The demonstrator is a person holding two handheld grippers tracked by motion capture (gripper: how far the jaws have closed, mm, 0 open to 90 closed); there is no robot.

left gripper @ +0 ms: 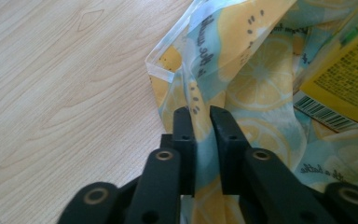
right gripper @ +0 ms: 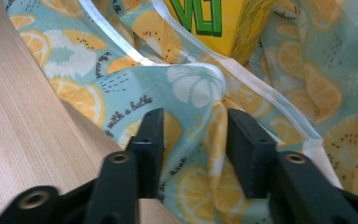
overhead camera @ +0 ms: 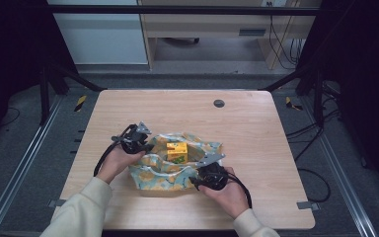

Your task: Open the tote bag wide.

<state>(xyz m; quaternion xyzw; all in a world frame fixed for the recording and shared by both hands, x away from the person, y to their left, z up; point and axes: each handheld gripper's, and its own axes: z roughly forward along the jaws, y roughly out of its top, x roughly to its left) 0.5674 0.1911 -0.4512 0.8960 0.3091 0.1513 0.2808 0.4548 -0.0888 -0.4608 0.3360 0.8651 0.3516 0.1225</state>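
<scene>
A person seated at the lower edge of the high view works a lemon-print bag (overhead camera: 164, 170) at the centre of a pale wooden bench (overhead camera: 256, 133), a hand-held tool at each side of it. The bag, teal with yellow citrus slices and a white hem, lies crumpled with its long axis running from left to right across the frame and its open mouth turned upward and toward the far side of the bench. Inside the mouth sits a yellow carton (overhead camera: 176, 152), with green lettering on its face, seen at the upper centre of the right gripper view and showing a barcode at the right edge of the left gripper view. The left tool (overhead camera: 139, 140), held in the left hand (overhead camera: 116, 162), meets the bag's left end; in the left gripper view its black jaws stand clenched on a fold of the bag's fabric just below the hem. The right tool (overhead camera: 208, 168), in the right hand (overhead camera: 229, 193), sits at the bag's lower right corner; in the right gripper view its jaws stand apart with a bunched fold of cloth between them, not pinched. A round grey grommet (overhead camera: 219, 103) marks the bench toward the upper centre, well apart from the bag. Both cream sleeves (overhead camera: 81, 212) enter from the bottom of the frame
</scene>
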